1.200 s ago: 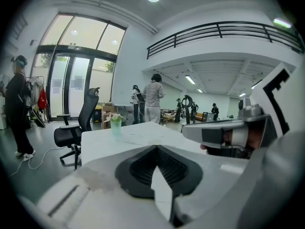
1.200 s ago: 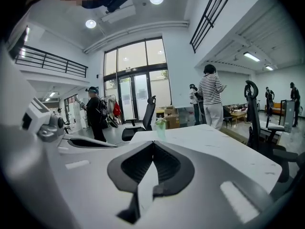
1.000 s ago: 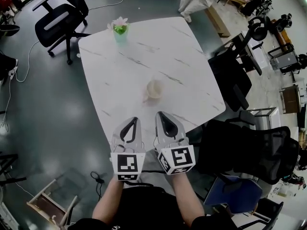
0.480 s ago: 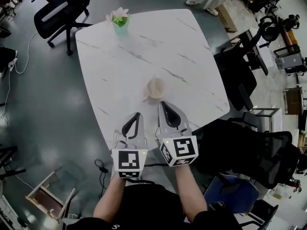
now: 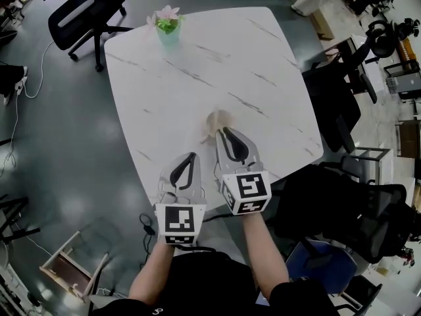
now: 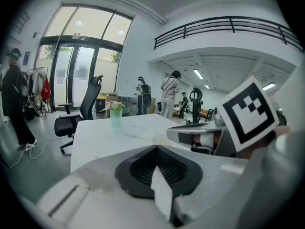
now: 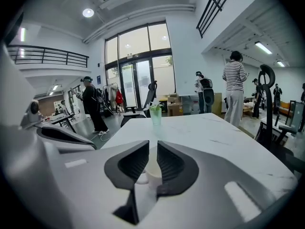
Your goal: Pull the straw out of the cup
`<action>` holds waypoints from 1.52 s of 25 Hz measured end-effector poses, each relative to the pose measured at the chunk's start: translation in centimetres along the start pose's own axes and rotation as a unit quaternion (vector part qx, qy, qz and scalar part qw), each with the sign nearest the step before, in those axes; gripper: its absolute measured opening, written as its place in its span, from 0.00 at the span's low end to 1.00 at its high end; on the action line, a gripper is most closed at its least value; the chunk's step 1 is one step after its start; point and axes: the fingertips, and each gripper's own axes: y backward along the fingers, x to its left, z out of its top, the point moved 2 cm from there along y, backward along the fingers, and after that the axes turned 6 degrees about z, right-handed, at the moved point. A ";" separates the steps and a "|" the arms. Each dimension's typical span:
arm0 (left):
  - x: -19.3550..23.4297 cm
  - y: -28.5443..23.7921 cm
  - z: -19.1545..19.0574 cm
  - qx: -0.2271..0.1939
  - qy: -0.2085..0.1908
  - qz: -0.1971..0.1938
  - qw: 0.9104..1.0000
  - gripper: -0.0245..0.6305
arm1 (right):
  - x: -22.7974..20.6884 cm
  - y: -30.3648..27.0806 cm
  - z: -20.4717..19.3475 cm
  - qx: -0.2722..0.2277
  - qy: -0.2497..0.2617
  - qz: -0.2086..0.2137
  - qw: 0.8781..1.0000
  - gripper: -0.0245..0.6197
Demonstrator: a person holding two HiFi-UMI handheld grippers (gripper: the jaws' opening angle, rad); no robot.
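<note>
A pale cup [image 5: 214,118] stands on the white marble table [image 5: 164,91], toward its near edge. A thin light straw [image 5: 203,137] seems to lean out of it to the near left. My right gripper [image 5: 225,131] points at the cup, its tip overlapping the near rim. In the right gripper view the jaws stand a narrow slit apart, and the cup [image 7: 152,174] shows through the slit just beyond the right gripper [image 7: 152,146]. Nothing is between them. My left gripper [image 5: 191,156] hangs over the table's near edge, left of the cup, shut and empty [image 6: 156,148].
A green vase with pink flowers [image 5: 168,26] stands at the table's far edge. Black office chairs stand at the far left [image 5: 85,8] and along the right side [image 5: 329,104]. Several people stand far off in the room.
Both grippers have moved forward toward the cup. The right gripper's tip, earlier well short of it, now reaches the cup's near rim. The cup has not moved.
</note>
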 end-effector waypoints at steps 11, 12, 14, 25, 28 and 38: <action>0.9 -1.9 -0.5 0.017 -0.003 -0.004 1.000 0.04 | -1.6 -3.0 -1.1 0.025 -0.011 0.013 1.000 0.19; 0.9 -2.1 -0.5 0.019 -0.003 -0.004 1.000 0.04 | -1.7 -3.2 -1.1 0.028 -0.009 0.013 0.999 0.19; 1.0 -2.3 -0.5 0.020 -0.002 -0.005 1.000 0.04 | -1.9 -3.6 -1.1 0.034 -0.001 0.010 0.999 0.19; 1.8 -2.8 -0.5 0.023 0.004 -0.001 1.000 0.04 | -2.2 -5.1 -1.9 0.099 0.053 0.005 0.994 0.19; 2.3 -2.5 -0.3 0.021 0.003 0.004 1.000 0.04 | -2.3 -5.3 -2.1 0.117 0.074 -0.001 0.990 0.19; 2.8 -1.6 0.0 0.015 0.012 0.016 1.000 0.04 | -2.5 -5.9 -2.0 0.166 0.121 -0.028 0.978 0.14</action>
